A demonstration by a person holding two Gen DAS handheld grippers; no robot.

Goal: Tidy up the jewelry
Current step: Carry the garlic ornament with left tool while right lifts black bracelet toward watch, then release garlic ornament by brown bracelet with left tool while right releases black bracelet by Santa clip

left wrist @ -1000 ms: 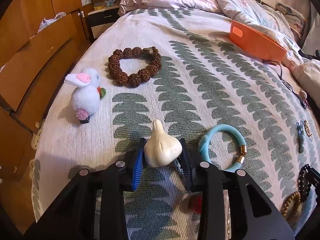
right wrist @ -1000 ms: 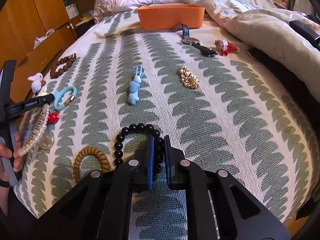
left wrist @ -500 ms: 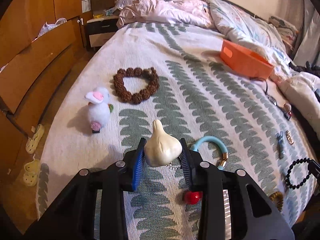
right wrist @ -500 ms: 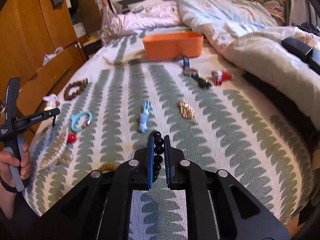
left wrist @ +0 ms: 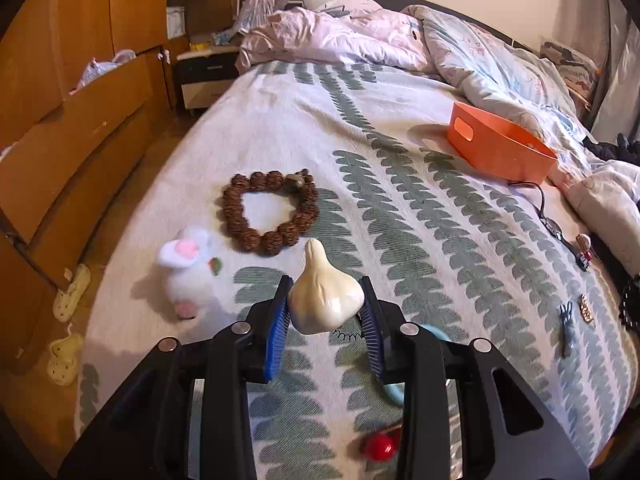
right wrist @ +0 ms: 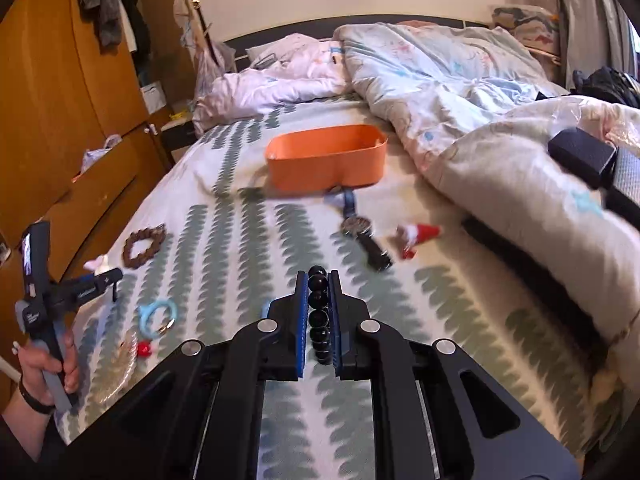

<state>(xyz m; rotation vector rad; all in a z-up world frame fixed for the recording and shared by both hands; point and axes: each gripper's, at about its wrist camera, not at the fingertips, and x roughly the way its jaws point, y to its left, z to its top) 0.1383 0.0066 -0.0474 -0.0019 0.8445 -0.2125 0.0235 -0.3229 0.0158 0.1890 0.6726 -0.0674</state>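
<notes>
My left gripper (left wrist: 325,302) is shut on a cream gourd-shaped pendant (left wrist: 322,296), held above the bed. My right gripper (right wrist: 318,280) is shut on a black bead bracelet (right wrist: 318,312), lifted above the bed. An orange bin (left wrist: 500,148) sits at the far right of the bedspread; in the right wrist view the orange bin (right wrist: 326,158) lies straight ahead. A brown bead bracelet (left wrist: 270,210), a teal bangle (right wrist: 158,316) and a red bead (left wrist: 378,446) lie on the bedspread.
A white plush rabbit (left wrist: 188,276) lies left of my left gripper. A watch (right wrist: 362,236), a small Santa figure (right wrist: 416,236), a blue hair clip (left wrist: 566,326) and a gold piece (left wrist: 586,308) lie on the bedspread. Rumpled duvets (right wrist: 460,92) fill the far side. A wooden wardrobe (left wrist: 60,80) stands left.
Both grippers have risen and tilted up from the bedspread. The right one lifted the black bead bracelet off the bed. The left one still holds the pendant.
</notes>
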